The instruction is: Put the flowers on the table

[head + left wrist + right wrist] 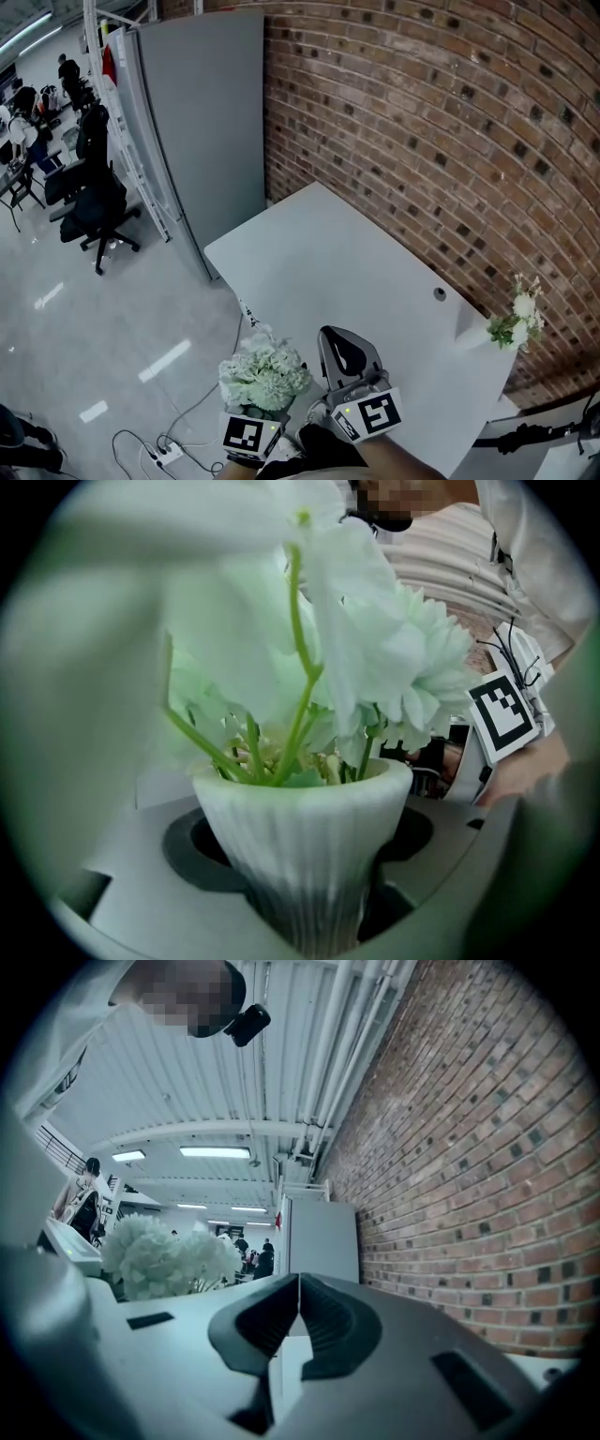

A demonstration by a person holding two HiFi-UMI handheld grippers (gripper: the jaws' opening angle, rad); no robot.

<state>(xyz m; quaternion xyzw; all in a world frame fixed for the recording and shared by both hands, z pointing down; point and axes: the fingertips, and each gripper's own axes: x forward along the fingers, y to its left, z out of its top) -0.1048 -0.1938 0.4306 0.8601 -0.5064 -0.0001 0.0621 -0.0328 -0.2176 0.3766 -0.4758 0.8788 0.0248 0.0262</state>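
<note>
Left gripper (307, 907) fingers clamp the ribbed vase (300, 832); flowers (265, 371) hide them in the head view. Right gripper (298, 1290) fingers meet, empty.

white flowers (265, 373) in a ribbed white pot (305, 855) — red-brown brick wall (422, 122)

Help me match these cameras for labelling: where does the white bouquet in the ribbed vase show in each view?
Head view: bouquet low, left of centre, beside the right hand-held gripper.
Left gripper view: fills the middle; ribbed vase clamped between the jaws.
Right gripper view: bouquet at middle left.
Shared landmark: brick wall, in head and right gripper views only.
</note>
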